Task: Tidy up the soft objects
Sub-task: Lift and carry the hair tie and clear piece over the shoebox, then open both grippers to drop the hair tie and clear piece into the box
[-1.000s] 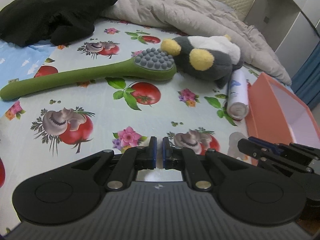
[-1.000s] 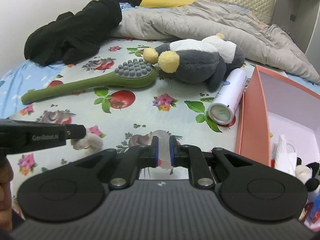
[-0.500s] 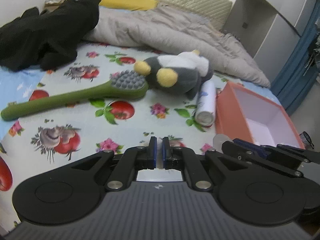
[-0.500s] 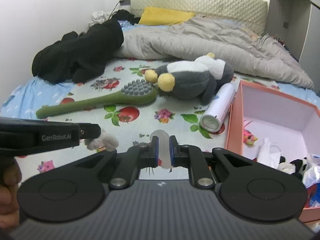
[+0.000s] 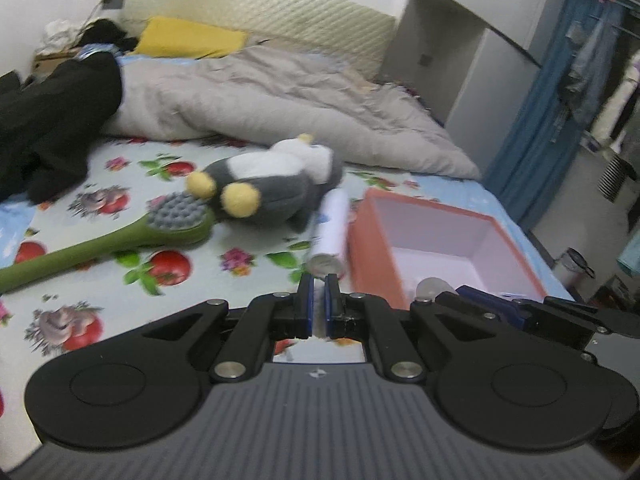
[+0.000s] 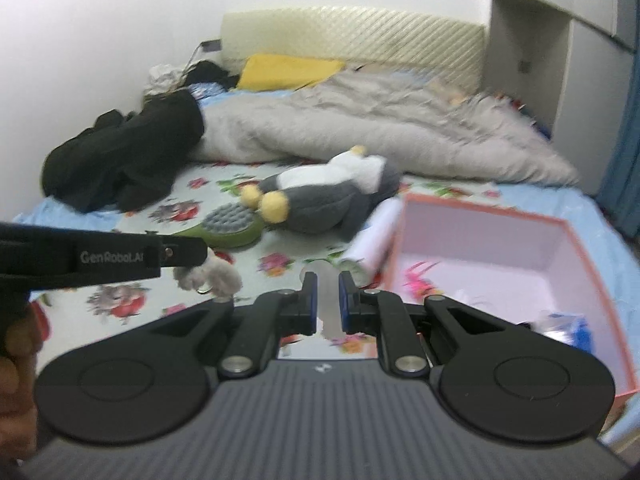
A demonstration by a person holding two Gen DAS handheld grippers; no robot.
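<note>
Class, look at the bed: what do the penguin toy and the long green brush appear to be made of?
Penguin toy: plush fabric, probably stuffed; its surface looks fuzzy and matte. Green brush: likely soft rubber or silicone; smooth matte handle, grey head of rounded nubs.

The right gripper [image 6: 328,300] pinches a translucent object [image 6: 330,312] beside the pink box [image 6: 480,216].

Soft, even indoor light, no hard shadows. Both views smear with motion blur, worst toward 3 o'clock around the box [image 6: 500,216] and curtain [image 5: 536,128]. Fisheye bends the edges; the wall [image 6: 100,40] glows pale.
</note>
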